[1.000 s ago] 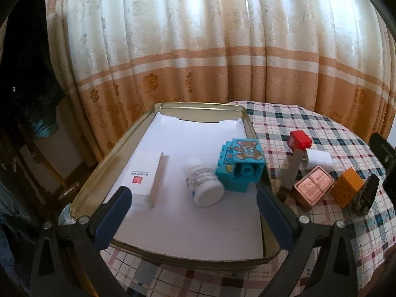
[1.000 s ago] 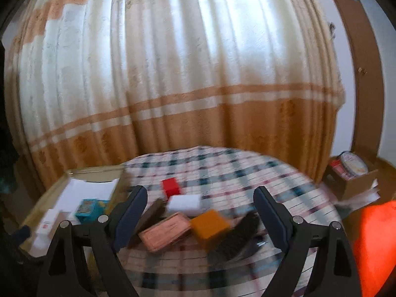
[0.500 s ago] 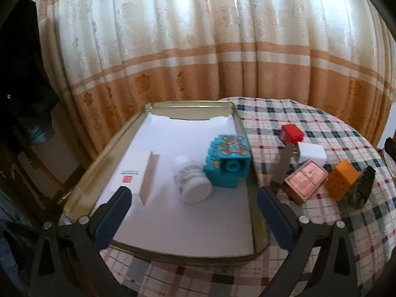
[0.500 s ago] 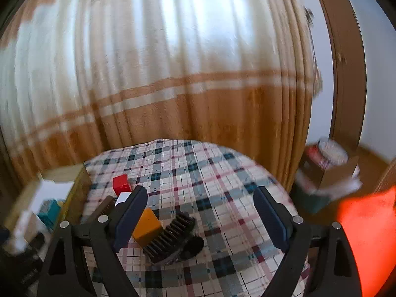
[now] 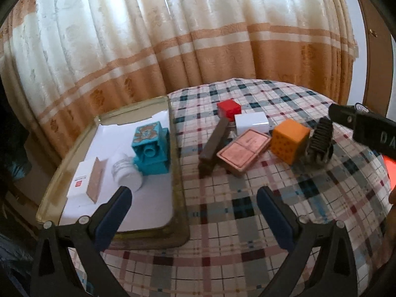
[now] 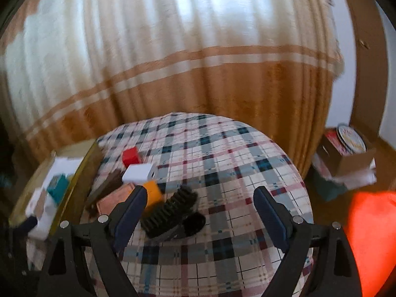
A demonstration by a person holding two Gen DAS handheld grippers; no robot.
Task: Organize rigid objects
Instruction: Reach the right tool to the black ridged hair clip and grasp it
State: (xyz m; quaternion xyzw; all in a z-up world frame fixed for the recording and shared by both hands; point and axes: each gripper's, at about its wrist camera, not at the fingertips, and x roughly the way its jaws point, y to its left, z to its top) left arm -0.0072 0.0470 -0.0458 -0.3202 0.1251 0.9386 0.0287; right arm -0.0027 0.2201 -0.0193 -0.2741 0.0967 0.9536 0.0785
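Left wrist view: the left tool hangs spread and empty above the plaid desk, beside the metal tray holding a teal block, white jar and white box. Right tool is also spread, empty, over the black comb-like piece, orange block and red cube clustered near the tray.

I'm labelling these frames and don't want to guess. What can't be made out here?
- Print on the white box, left wrist view: too small.
- Tray contents, right wrist view: motion-blurred.
- Black ribbed object, right wrist view: near end behind a jaw.
- Right gripper, left wrist view: cut off by the edge.
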